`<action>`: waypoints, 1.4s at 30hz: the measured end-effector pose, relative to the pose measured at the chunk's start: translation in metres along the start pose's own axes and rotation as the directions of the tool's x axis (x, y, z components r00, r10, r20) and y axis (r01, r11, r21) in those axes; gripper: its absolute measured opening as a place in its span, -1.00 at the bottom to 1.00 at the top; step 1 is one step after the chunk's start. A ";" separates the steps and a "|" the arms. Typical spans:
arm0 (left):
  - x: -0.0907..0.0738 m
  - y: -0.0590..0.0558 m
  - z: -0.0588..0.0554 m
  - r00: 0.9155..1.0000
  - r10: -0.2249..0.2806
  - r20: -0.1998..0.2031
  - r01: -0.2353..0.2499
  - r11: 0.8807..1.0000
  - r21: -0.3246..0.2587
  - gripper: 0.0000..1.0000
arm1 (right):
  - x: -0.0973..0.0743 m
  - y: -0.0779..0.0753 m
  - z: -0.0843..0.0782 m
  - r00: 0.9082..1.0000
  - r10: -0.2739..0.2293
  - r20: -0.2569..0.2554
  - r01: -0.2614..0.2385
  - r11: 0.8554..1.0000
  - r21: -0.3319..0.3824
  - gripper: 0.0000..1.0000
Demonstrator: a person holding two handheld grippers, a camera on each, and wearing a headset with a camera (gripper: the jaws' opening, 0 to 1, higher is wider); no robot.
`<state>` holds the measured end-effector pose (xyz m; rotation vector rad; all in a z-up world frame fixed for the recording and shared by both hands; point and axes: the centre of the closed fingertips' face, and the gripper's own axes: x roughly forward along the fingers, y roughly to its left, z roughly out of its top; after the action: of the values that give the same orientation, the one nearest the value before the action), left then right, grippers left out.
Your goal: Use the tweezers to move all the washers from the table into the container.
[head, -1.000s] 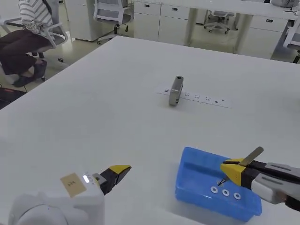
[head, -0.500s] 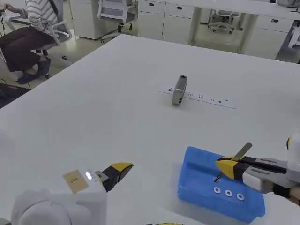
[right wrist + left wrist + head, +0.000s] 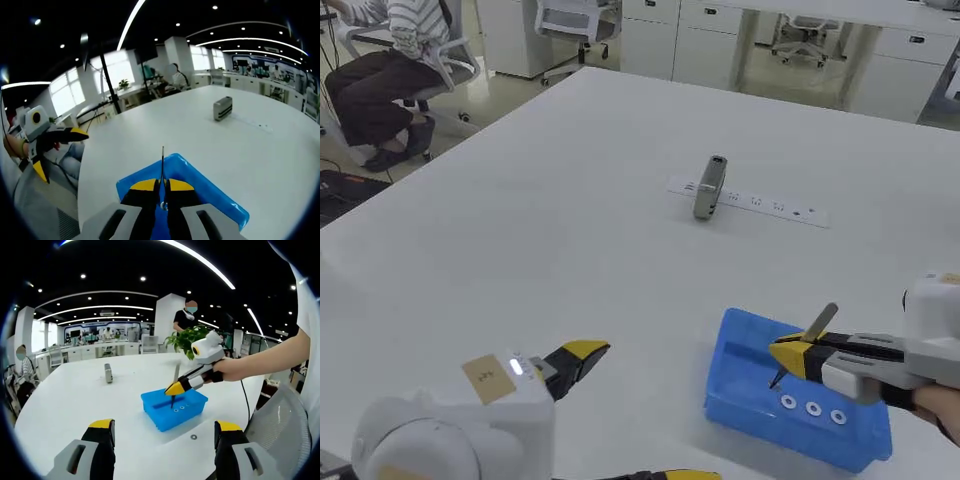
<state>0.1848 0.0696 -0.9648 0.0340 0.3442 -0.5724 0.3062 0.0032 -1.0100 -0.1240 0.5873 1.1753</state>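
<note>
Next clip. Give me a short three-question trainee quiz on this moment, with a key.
1. How many washers lie in the container?
2. True or false: no washer is left on the table.
3. Which gripper holds the tweezers? A. left B. right C. neither

Key:
1. Three.
2. False: a stray washer lies on the table near the container.
3. B: the right gripper is shut on them.

Tweezers (image 3: 823, 319) partly hidden inside the right tool (image 3: 784, 353).
</note>
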 end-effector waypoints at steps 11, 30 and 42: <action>0.000 0.000 0.000 1.000 -0.001 -0.003 0.001 1.000 0.003 0.65 | 0.008 -0.005 -0.009 0.999 0.007 -0.034 -0.007 1.000 -0.002 -0.94; 0.001 0.001 -0.001 1.000 -0.001 -0.013 0.001 1.000 0.009 0.64 | 0.013 -0.001 -0.012 0.999 0.017 -0.051 -0.018 1.000 -0.014 -0.94; 0.001 0.000 -0.003 1.000 -0.001 -0.018 0.001 1.000 0.012 0.64 | 0.000 0.012 -0.002 1.000 0.026 -0.006 -0.026 0.999 -0.022 -0.93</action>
<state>0.1847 0.0695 -0.9678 0.0504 0.3589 -0.5754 0.2945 0.0073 -1.0094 -0.1386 0.5831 1.2074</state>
